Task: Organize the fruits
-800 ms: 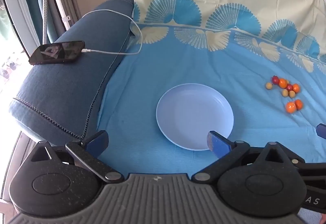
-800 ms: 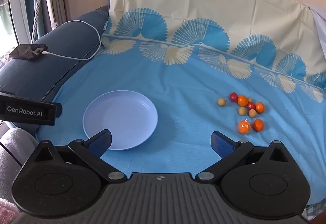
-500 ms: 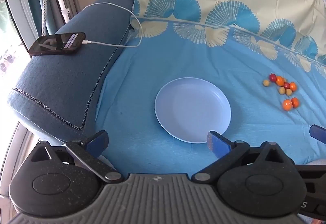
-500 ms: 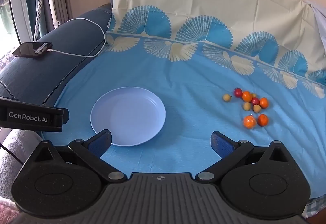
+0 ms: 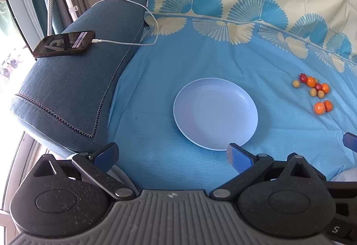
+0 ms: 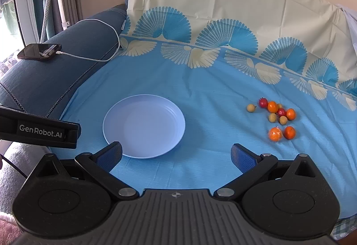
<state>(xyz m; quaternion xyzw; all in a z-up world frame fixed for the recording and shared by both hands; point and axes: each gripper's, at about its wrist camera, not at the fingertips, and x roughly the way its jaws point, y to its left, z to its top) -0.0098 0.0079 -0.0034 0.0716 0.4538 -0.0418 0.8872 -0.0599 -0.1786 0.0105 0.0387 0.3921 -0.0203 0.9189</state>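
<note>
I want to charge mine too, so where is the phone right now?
The phone lies on the blue sofa arm, far left in both views, plugged into a white cable.

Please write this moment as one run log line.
left gripper: open, empty | right gripper: open, empty | plate: empty | fruits: on cloth

A small yellowish fruit (image 6: 279,106) sits mostly hidden behind the orange and red ones

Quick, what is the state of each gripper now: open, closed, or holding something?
Left gripper: open, holding nothing.
Right gripper: open, holding nothing.
</note>
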